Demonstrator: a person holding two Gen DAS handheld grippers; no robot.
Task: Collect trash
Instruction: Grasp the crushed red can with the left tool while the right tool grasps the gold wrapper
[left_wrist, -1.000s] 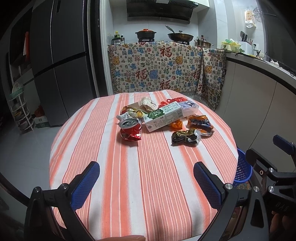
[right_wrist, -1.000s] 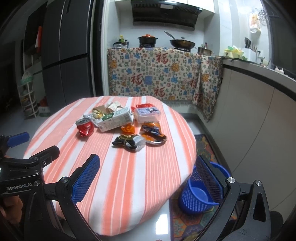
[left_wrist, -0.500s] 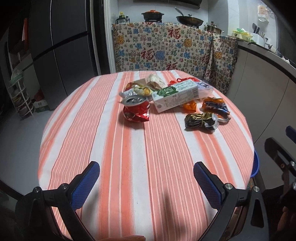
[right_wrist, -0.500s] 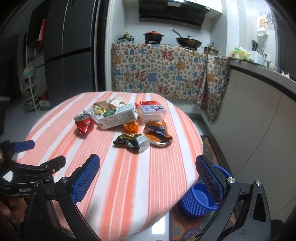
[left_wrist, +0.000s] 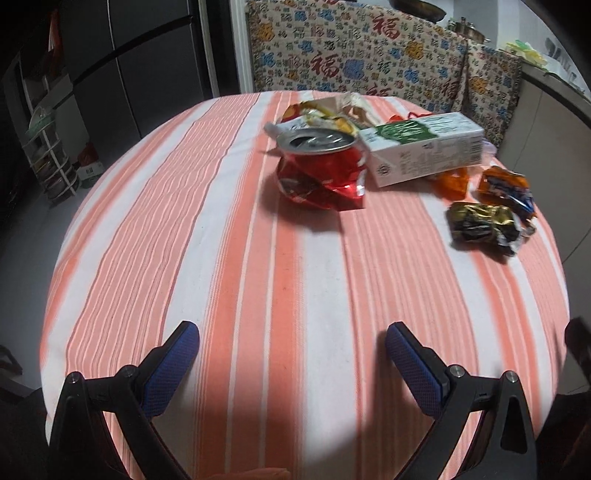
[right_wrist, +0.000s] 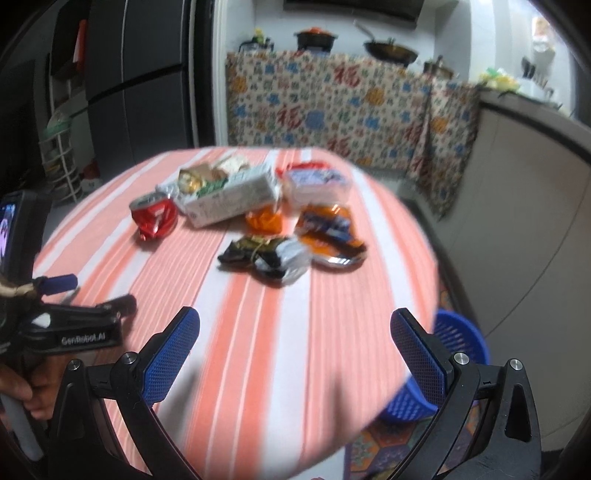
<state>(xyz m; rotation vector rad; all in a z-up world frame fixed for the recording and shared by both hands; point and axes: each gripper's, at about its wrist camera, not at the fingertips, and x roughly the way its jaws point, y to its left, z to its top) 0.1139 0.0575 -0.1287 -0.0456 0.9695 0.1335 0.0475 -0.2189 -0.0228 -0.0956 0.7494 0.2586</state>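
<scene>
A crushed red can (left_wrist: 320, 170) (right_wrist: 154, 217) stands on the striped round table (left_wrist: 236, 280), with a white and green carton (left_wrist: 424, 151) (right_wrist: 231, 197) just right of it. Crumpled wrappers lie around: a black and gold one (left_wrist: 482, 227) (right_wrist: 264, 253), an orange and blue one (left_wrist: 508, 188) (right_wrist: 328, 229), a small orange one (right_wrist: 264, 221). A clear plastic box (right_wrist: 316, 182) sits behind them. My left gripper (left_wrist: 291, 354) is open over the table's near part, well short of the can. My right gripper (right_wrist: 295, 345) is open above the near right edge. A blue basket (right_wrist: 439, 369) stands on the floor below it.
A dark fridge (right_wrist: 147, 74) and a white rack (left_wrist: 48, 155) stand at the left. A patterned cloth (right_wrist: 343, 107) covers the counter behind the table, with pots on top. A hand holds the left gripper's body (right_wrist: 55, 325) at the left of the right wrist view.
Both grippers have moved forward over the table toward the trash. The can and carton loom much larger in the left wrist view. Both stay open.
</scene>
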